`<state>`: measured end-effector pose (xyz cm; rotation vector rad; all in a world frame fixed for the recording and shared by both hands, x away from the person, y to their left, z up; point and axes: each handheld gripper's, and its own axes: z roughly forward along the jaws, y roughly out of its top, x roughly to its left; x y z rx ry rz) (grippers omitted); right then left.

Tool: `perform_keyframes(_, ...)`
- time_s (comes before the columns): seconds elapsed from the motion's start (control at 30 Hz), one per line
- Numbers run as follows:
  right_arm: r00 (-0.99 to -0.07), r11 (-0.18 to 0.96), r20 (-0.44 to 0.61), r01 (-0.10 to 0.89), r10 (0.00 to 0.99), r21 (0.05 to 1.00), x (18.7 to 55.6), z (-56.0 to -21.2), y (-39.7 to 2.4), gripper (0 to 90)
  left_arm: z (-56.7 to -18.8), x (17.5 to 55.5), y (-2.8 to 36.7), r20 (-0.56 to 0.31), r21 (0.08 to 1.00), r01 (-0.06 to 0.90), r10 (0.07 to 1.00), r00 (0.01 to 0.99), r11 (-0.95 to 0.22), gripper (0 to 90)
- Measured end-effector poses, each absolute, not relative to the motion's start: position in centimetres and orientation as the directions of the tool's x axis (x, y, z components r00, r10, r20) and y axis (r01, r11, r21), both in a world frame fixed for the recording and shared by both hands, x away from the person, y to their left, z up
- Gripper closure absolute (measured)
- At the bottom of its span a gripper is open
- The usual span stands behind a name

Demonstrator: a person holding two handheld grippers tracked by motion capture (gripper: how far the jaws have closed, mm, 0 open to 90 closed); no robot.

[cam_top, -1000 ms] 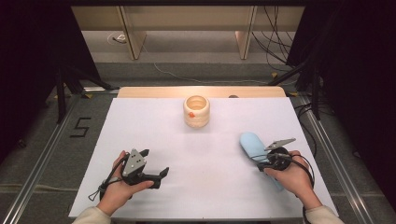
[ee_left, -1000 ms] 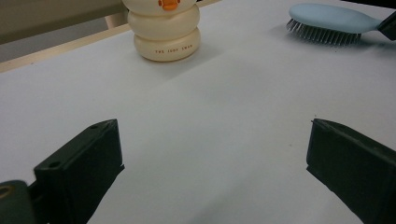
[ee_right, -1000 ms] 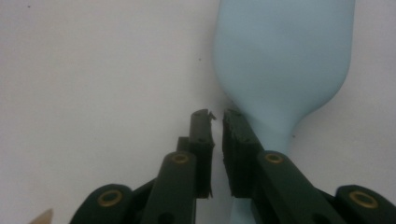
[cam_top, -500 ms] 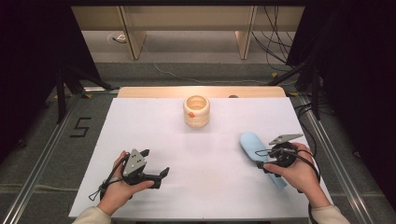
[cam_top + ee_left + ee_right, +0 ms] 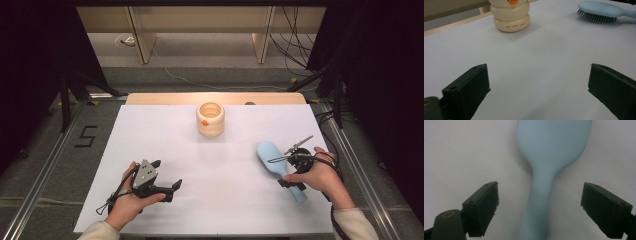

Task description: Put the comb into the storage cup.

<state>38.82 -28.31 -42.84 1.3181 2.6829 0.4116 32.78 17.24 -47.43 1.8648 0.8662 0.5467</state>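
Your right gripper [image 5: 540, 210]: jaws just opened wide, astride the light-blue hairbrush [image 5: 549, 157] handle, pads clear of it. Your left gripper [image 5: 537, 92]: wide open, empty, on the white table [image 5: 165, 145].

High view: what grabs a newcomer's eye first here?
The light blue hairbrush on the white table at the right, bristles down, with the right tongs poised over its handle; their jaws have just been opening and stand wide, clear of the handle on either side. Next, the cream ringed pot with an orange mark, alone at the far middle. The left tongs rest open at the near left.
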Motion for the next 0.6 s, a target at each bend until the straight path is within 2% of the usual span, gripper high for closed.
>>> perform_keyframes(0.37,-0.585,0.572,0.010,0.797,0.811,0.195,40.6,-44.6,-27.3,17.1,-47.4,32.8,17.2,-0.002,0.905,0.327,0.764,0.645,-0.274,2.9)
perform_keyframes(0.6,-0.587,0.576,0.009,0.797,0.809,0.181,41.0,-45.0,-27.0,18.9,-47.4,32.8,17.2,-0.003,0.904,0.328,0.763,0.646,-0.274,3.0)
